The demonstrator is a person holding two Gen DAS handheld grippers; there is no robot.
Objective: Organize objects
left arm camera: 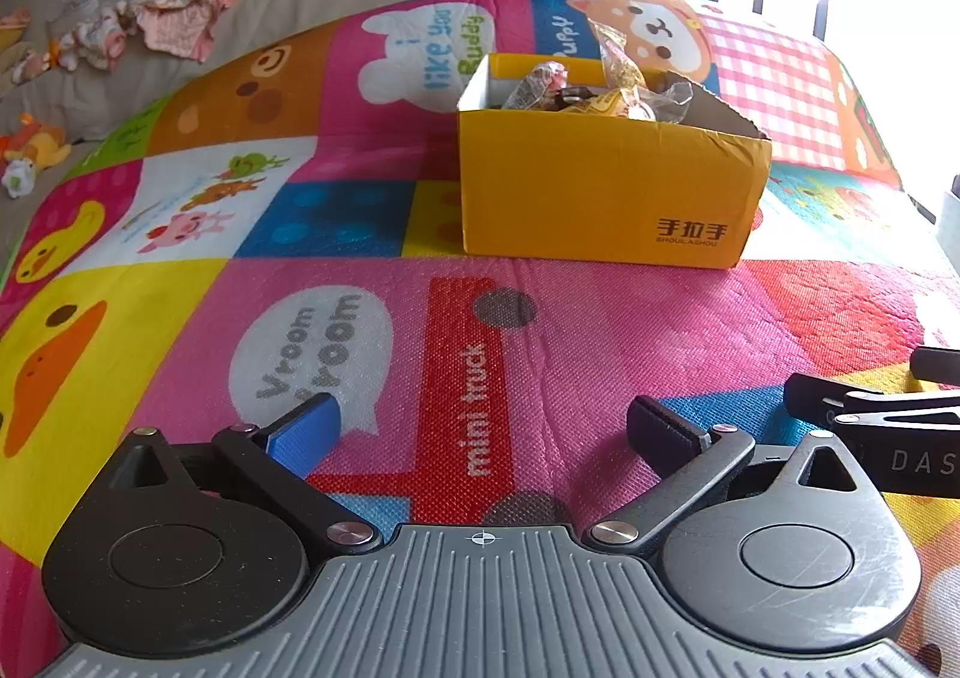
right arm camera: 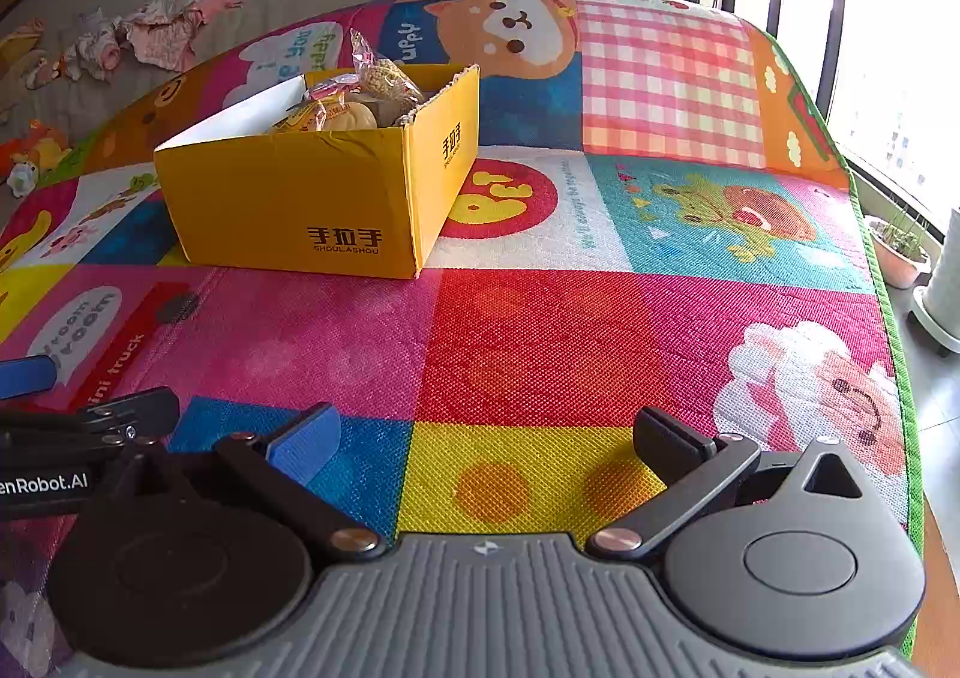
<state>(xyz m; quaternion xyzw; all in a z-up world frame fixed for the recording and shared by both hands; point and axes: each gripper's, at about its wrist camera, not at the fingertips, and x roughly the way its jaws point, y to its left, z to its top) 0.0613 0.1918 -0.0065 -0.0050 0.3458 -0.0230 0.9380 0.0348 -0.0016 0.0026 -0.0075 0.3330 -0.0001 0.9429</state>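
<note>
While the left gripper [left arm camera: 483,429] hangs spread and empty at the left wrist view's bottom, the yellow box [left arm camera: 606,186], centre right, is heaped with wrapped snacks [left arm camera: 606,84] that a careless nudge could spill. Seen from the right wrist, the right gripper [right arm camera: 486,438] likewise gapes empty, and this view alone shows the box's open white inner wall [right arm camera: 240,120], upper left.

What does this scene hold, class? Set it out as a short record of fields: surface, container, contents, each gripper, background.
surface: colourful cartoon play mat
container: open yellow cardboard box standing on the mat
contents: wrapped snacks piled inside, one clear packet sticking up above the rim
left gripper: open, empty, low over the mat, short of the box
right gripper: open, empty, beside the left one
background: crumpled clothes and a small stuffed toy off the mat's far left edge; bright window at right
</note>
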